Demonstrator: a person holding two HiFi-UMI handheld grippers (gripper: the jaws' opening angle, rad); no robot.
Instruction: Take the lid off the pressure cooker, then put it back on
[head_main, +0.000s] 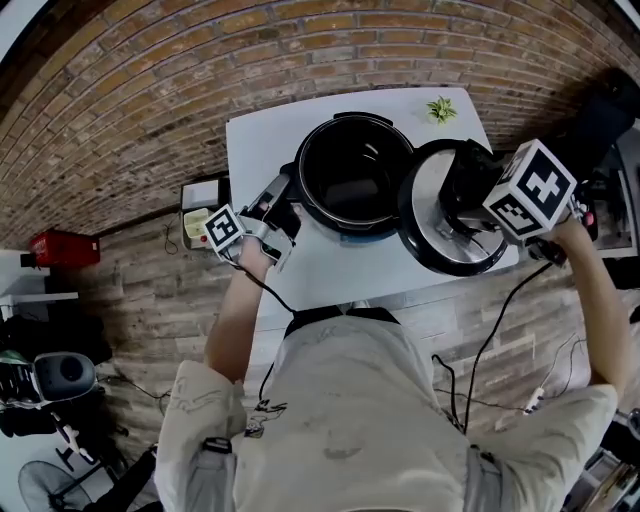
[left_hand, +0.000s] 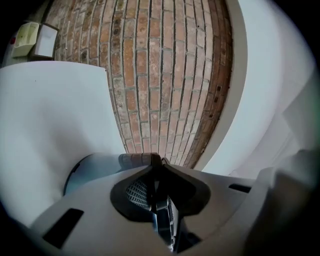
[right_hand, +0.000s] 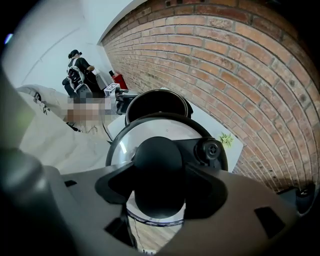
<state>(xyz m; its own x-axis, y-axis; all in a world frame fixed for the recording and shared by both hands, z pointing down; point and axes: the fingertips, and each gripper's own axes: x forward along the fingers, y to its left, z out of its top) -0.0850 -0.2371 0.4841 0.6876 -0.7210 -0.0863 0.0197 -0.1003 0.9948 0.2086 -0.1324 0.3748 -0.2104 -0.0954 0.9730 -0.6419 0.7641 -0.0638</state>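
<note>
The cooker (head_main: 345, 222) stands open on the white tabletop (head_main: 330, 265), towards the back. Looking down into it from the head view, I see only its dark inner wall and bottom, ringed by a bright metal rim.

The lid (head_main: 440, 245) is off and sits to the right of the cooker, out over the tabletop's right front corner. Its near edge overlaps the cooker's right rim in that view, and I cannot tell whether the 2 touch.

My right tongs (head_main: 462, 198) point steeply down onto the lid from above. In the right gripper view, the right tongs (right_hand: 159, 186) are spread wide and clenched on the round black knob (right_hand: 156, 160) at the lid's middle, with 1 jaw on each side of it. The lid's shiny face (right_hand: 145, 132) spreads out under the knob, with a small black valve (right_hand: 210, 148) just to the knob's right. The open cooker (right_hand: 131, 107) shows beyond the lid's far edge.

My left tongs (head_main: 285, 205) lie level at the cooker's left side. In the left gripper view, the left tongs (left_hand: 159, 165) are drawn nearly together and pinch a thin dark tab (left_hand: 161, 220) between the jaws.

A small green plant (head_main: 440, 108) stands at the tabletop's far right corner, well apart from the cooker and lid.
</note>
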